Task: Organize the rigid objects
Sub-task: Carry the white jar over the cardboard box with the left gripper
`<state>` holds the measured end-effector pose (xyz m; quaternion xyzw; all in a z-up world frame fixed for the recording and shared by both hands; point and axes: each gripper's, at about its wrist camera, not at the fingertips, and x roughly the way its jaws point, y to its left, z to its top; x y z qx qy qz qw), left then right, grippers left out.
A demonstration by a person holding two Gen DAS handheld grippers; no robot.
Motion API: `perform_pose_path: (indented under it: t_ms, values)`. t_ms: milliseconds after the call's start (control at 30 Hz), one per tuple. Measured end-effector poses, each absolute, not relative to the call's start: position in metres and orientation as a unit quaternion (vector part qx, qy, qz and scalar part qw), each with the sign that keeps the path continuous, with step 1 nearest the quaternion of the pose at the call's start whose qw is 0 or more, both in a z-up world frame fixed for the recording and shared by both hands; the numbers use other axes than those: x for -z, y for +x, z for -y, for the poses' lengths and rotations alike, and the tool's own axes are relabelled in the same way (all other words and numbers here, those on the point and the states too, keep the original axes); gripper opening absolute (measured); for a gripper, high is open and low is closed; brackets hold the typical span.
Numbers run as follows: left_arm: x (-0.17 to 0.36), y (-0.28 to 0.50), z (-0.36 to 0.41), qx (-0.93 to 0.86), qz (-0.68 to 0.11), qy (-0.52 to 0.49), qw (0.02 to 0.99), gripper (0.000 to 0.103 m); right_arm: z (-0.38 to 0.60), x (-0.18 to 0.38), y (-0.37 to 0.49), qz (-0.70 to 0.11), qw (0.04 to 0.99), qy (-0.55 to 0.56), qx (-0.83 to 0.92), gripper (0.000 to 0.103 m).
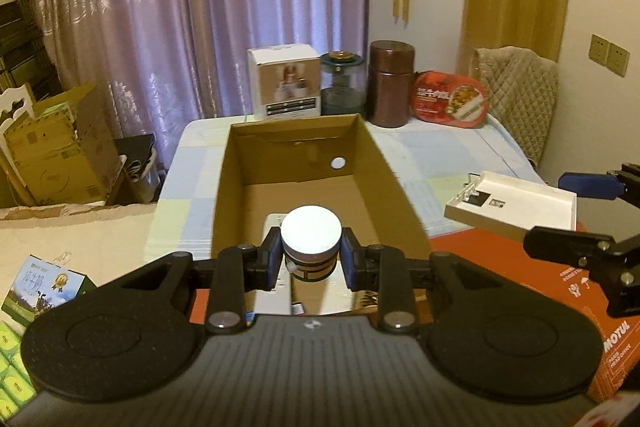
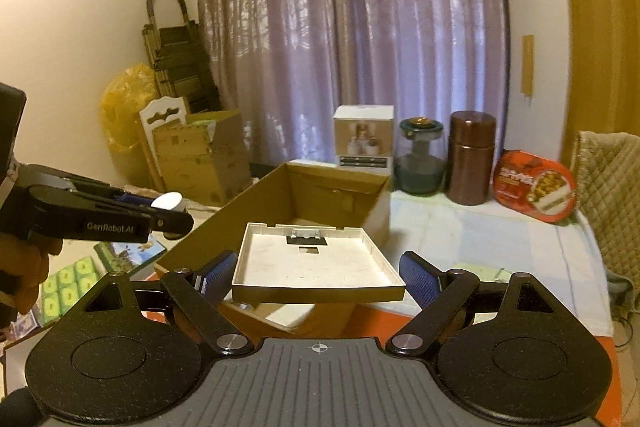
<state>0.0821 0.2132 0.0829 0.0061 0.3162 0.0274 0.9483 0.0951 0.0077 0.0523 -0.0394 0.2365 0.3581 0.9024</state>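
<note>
While the left gripper (image 1: pixel 311 259) pinches a small round jar with a white lid (image 1: pixel 311 231) between its blue pads, the jar hangs upright over the near end of the open brown cardboard box (image 1: pixel 394 179), whose floor shows a flat white item directly beneath it. Just to the right of the box, the right gripper (image 2: pixel 318 277) holds a shallow white plastic tray (image 2: pixel 320 261) level, its jaws spread wide and pressed against the tray's two sides, above the box's near right corner. Behind the box stand a white printed carton (image 1: pixel 285 81), a glass jar with a teal lid (image 1: pixel 343 83), a tall brown cylindrical canister (image 1: pixel 390 85) and a red oval tin (image 1: pixel 450 101), all on the pale checked bedcover (image 1: pixel 440 151).
</note>
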Motion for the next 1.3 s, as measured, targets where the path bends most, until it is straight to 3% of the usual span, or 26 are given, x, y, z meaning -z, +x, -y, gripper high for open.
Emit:
perform_pose_path:
  t_ms: [1300]
  values:
    - [-0.02,0.13,-0.239,-0.006,-0.373,-0.02,0.927,0.025,-0.079,0.001,0.133,-0.288,0.877,-0.099,-0.371,0.085]
